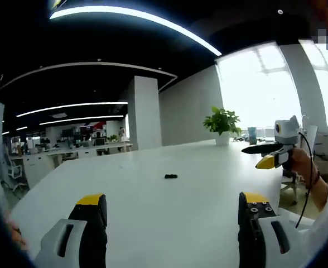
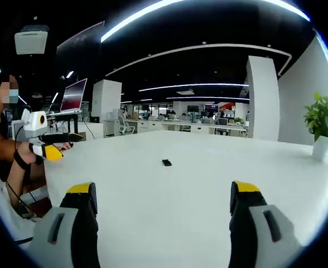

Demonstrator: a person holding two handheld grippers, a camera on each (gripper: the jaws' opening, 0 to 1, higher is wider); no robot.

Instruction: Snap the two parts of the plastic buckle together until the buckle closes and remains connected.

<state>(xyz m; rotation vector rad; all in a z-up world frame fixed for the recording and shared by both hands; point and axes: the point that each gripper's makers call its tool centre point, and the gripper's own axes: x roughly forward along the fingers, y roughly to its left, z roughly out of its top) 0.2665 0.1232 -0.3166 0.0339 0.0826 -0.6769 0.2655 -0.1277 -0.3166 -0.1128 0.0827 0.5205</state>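
1. In the left gripper view we see our left gripper held low over the white table, its two yellow-tipped jaws rising from the bottom edge, set wide apart with nothing between them.
2. The black plastic buckle lies flat on the table ahead of those jaws, near the middle of the tabletop and well apart from both fingertips. It is too small for us to tell whether its two parts are joined.
3. At the right side of that view the right gripper is held up above the table's edge by a hand, its jaws pointing across the table toward the left; a cable hangs from it past the wrist.
4. Behind it a potted plant stands at the far end of the table, near bright windows.
5. In the right gripper view our right gripper also hovers low over the table, jaws spread wide and holding nothing.
6. The buckle sits ahead, roughly midway between the two jaws but well beyond them.
7. At the left the left gripper is raised beside the table edge, gripped by a hand with a dark wrist strap, its jaws pointing right.
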